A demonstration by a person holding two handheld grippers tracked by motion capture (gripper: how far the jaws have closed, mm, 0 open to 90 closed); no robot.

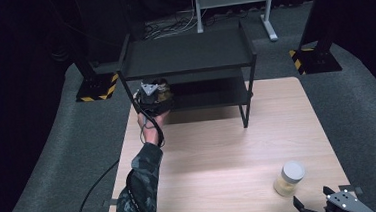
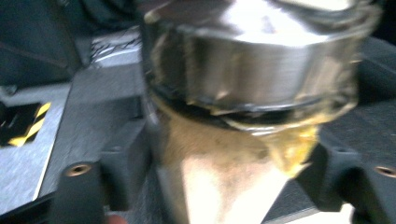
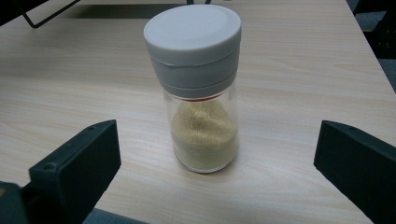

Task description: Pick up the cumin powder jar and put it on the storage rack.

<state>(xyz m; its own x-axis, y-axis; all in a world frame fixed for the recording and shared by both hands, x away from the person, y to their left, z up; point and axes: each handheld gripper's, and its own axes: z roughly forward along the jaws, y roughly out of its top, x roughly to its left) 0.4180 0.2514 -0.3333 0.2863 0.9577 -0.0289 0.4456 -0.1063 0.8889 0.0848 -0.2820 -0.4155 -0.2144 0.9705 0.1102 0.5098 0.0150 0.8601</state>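
A jar with a shiny metal lid and yellowish contents [image 2: 243, 140] sits close up and blurred between the jaws of my left gripper [image 2: 224, 182]. A slim gap shows beside its lower right side. In the high view, my left gripper [image 1: 153, 97] is at the left end of the black rack's lower shelf [image 1: 210, 92], and the jar [image 1: 163, 90] is just past it. A second jar [image 3: 201, 102] with a grey-white lid and pale granules stands upright on the table. My right gripper [image 3: 219, 144] is wide open just short of it, at the near right corner [image 1: 314, 201].
The black two-tier rack [image 1: 187, 53] stands at the far side of the wooden table [image 1: 219, 149]. Its front right leg [image 1: 245, 112] reaches down to the tabletop. Black stands with yellow-striped bases [image 1: 94, 87] sit on the grey carpet beyond. A cable [image 1: 96, 185] trails off the table's left edge.
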